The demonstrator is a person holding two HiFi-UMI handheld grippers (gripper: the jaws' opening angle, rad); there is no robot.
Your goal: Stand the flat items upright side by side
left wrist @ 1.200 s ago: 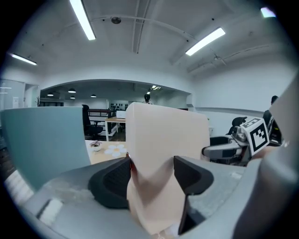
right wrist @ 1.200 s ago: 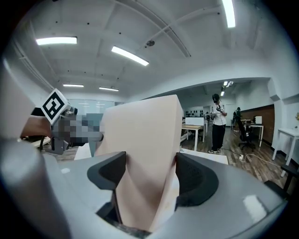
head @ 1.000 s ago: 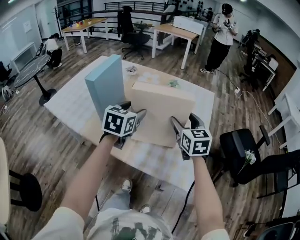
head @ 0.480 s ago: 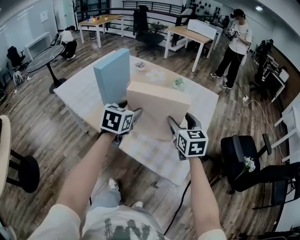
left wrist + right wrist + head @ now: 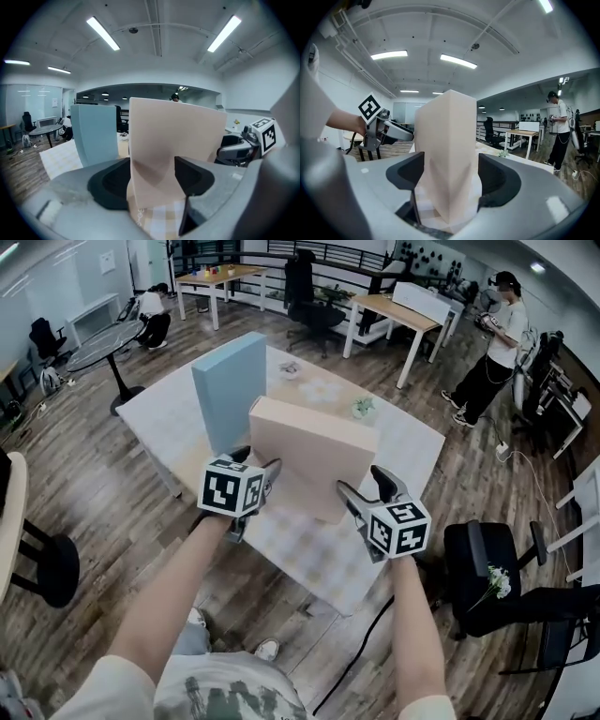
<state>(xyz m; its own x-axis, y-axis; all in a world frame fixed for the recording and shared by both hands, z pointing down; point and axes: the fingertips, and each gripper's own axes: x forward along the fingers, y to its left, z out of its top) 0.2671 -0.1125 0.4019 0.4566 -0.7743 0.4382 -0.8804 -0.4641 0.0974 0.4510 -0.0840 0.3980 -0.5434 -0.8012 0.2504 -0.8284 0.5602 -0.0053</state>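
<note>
A beige flat box (image 5: 314, 460) stands on edge on the table (image 5: 309, 563), just right of an upright light-blue box (image 5: 230, 390). My left gripper (image 5: 260, 463) is at the beige box's near left end. In the left gripper view its pads press both faces of the beige box (image 5: 173, 136), with the blue box (image 5: 96, 136) behind to the left. My right gripper (image 5: 366, 486) straddles the right end. Its jaws have just been opening, and the beige box (image 5: 447, 140) stands between them with a thin gap on each side.
A small potted plant (image 5: 363, 407) and a small object (image 5: 289, 369) sit at the table's far side. A black office chair (image 5: 487, 563) is close on the right and a stool (image 5: 47, 568) on the left. A person (image 5: 497, 343) stands far right.
The head view has swung a little. Both grippers stay at the two ends of the beige box, which stands slightly straighter beside the blue box.
</note>
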